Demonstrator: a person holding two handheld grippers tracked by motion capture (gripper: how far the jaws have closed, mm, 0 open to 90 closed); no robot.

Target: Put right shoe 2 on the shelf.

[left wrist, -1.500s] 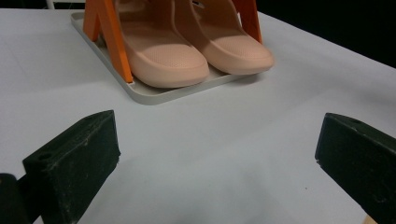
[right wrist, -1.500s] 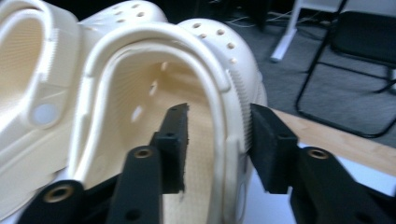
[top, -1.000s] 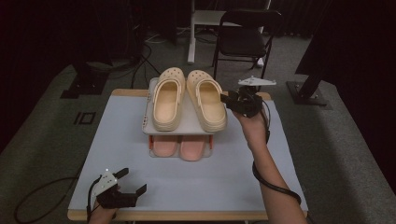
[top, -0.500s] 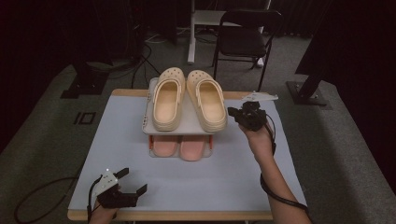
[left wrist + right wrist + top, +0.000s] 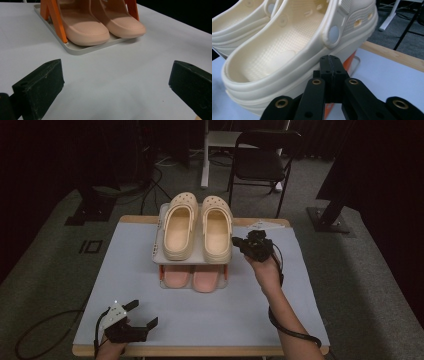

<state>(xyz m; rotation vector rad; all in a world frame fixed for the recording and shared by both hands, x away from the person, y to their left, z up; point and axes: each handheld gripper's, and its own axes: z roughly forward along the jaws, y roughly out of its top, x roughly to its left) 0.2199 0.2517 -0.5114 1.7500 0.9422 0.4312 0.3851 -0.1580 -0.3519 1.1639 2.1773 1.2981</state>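
Note:
Two cream clogs, one on the left (image 5: 179,225) and one on the right (image 5: 217,227), sit side by side on the top shelf of a small grey rack (image 5: 157,251) with orange posts. A pair of pink slippers (image 5: 176,276) lies on its lower tray. My right gripper (image 5: 236,241) is level with the right clog's outer side, jaws shut with nothing between them. In the right gripper view the closed tips (image 5: 331,62) sit just below that clog's strap rivet (image 5: 287,50). My left gripper (image 5: 143,313) rests open near the table's front left; its wide jaws (image 5: 115,85) face the pink slippers (image 5: 85,27).
The rack stands mid-table on a pale cover (image 5: 200,320) with a wooden edge (image 5: 392,56). A flat white piece (image 5: 265,225) lies at the back right corner. Beyond the table are a black chair (image 5: 262,155), a white stand (image 5: 205,155) and floor cables.
My right hand has come down and toward the front, from beside the clog's toe end to beside its heel end. The left gripper has stayed put.

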